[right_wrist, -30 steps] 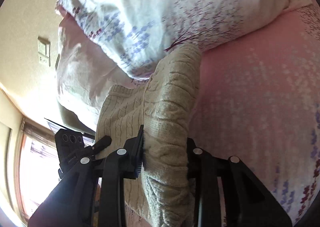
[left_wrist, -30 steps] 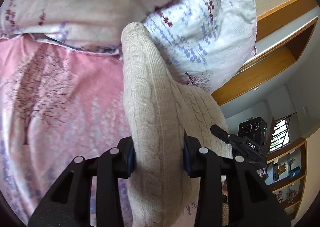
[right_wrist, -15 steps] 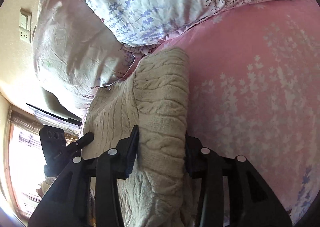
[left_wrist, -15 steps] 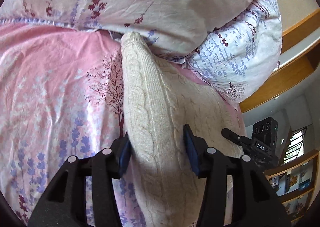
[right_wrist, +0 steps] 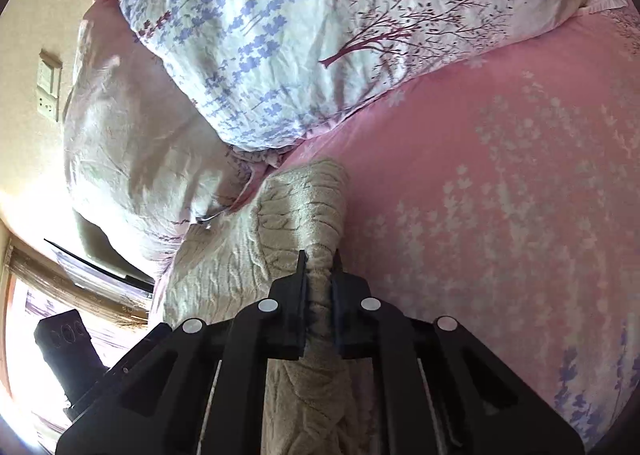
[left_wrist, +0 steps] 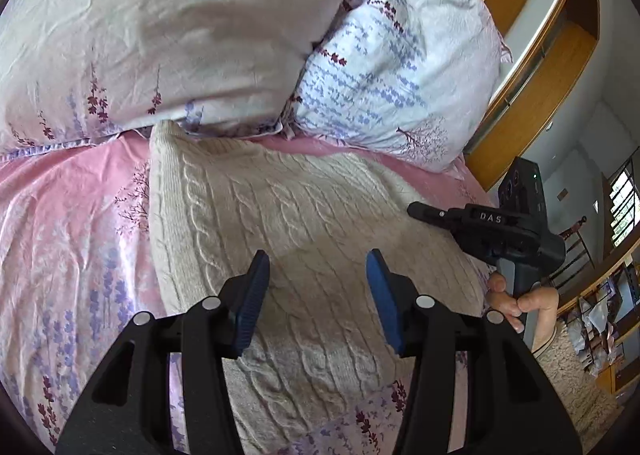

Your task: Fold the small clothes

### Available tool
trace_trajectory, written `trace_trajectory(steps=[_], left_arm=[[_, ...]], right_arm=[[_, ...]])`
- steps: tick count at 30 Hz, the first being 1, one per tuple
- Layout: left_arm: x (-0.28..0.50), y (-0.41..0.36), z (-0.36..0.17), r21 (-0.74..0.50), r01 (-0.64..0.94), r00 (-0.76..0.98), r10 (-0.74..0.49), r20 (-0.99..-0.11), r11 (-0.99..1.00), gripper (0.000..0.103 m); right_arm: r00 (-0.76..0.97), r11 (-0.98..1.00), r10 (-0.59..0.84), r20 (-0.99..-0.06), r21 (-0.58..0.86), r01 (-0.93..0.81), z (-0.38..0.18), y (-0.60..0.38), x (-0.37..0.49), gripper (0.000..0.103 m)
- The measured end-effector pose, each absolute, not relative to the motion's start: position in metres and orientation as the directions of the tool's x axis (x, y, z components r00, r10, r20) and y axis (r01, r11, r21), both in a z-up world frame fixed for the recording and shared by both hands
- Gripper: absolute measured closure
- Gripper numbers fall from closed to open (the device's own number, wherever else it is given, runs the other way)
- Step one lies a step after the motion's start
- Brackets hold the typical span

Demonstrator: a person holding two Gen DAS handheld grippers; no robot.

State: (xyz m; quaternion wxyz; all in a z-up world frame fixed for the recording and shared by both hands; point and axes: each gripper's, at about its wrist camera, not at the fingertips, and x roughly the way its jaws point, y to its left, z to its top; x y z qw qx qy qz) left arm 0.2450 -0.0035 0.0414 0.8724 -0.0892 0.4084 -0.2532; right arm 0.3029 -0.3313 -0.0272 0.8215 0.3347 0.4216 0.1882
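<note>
A cream cable-knit sweater [left_wrist: 288, 215] lies spread on the pink floral bedsheet [left_wrist: 68, 239], its far edge against the pillows. My left gripper [left_wrist: 318, 267] is open just above the sweater, holding nothing. My right gripper [right_wrist: 320, 267] is shut on a bunched edge of the sweater [right_wrist: 308, 215] at its right side. The right gripper also shows in the left wrist view [left_wrist: 480, 227], held by a hand at the sweater's right edge.
Two floral pillows [left_wrist: 160, 27] [left_wrist: 400, 67] lie at the head of the bed behind the sweater. A wooden headboard shelf [left_wrist: 540, 55] runs at the right. A wall switch [right_wrist: 48, 91] and a bright window [right_wrist: 24, 335] are at the left of the right wrist view.
My left gripper has opened and let go of the sweater, which now lies flat. My right gripper has closed tighter on the sweater's edge. Both moved down toward the bed.
</note>
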Motion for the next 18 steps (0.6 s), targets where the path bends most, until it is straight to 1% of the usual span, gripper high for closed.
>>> trace_trajectory(steps=[5, 7, 8, 9, 10, 11, 13, 15, 18], left_arm=[[0.252, -0.015, 0.028, -0.344, 0.34, 0.546, -0.482, -0.685, 0.875, 0.052], [0.254, -0.022, 0.027, -0.303, 0.344, 0.56, -0.453, -0.693, 0.889, 0.052], [0.252, -0.024, 0.029, -0.284, 0.344, 0.568, -0.439, -0.696, 0.895, 0.052], [0.247, -0.024, 0.032, -0.278, 0.351, 0.574, -0.44, -0.69, 0.894, 0.051], [0.242, -0.023, 0.035, -0.282, 0.364, 0.581, -0.453, -0.677, 0.888, 0.051], [0.234, -0.019, 0.039, -0.284, 0.375, 0.587, -0.464, -0.663, 0.882, 0.051], [0.221, -0.016, 0.047, -0.27, 0.389, 0.606, -0.466, -0.645, 0.881, 0.049], [0.211, -0.015, 0.051, -0.257, 0.399, 0.616, -0.465, -0.636, 0.88, 0.048], [0.207, -0.02, 0.045, -0.257, 0.408, 0.594, -0.468, -0.654, 0.876, 0.047]], right_arm=[[0.553, 0.768, 0.524, -0.648, 0.64, 0.023, -0.04, -0.327, 0.312, 0.093], [0.557, 0.799, 0.497, -0.665, 0.601, 0.004, -0.034, -0.322, 0.31, 0.092], [0.574, 0.819, 0.476, -0.666, 0.574, -0.012, -0.026, -0.322, 0.304, 0.088], [0.599, 0.831, 0.461, -0.655, 0.556, -0.031, -0.017, -0.321, 0.295, 0.085], [0.622, 0.841, 0.45, -0.64, 0.538, -0.055, -0.007, -0.321, 0.285, 0.079], [0.641, 0.847, 0.452, -0.62, 0.524, -0.092, 0.004, -0.32, 0.274, 0.069], [0.669, 0.838, 0.485, -0.564, 0.519, -0.169, 0.022, -0.319, 0.248, 0.058], [0.647, 0.802, 0.555, -0.523, 0.544, -0.249, 0.031, -0.315, 0.228, 0.058], [0.571, 0.753, 0.633, -0.523, 0.588, -0.295, 0.021, -0.301, 0.218, 0.058]])
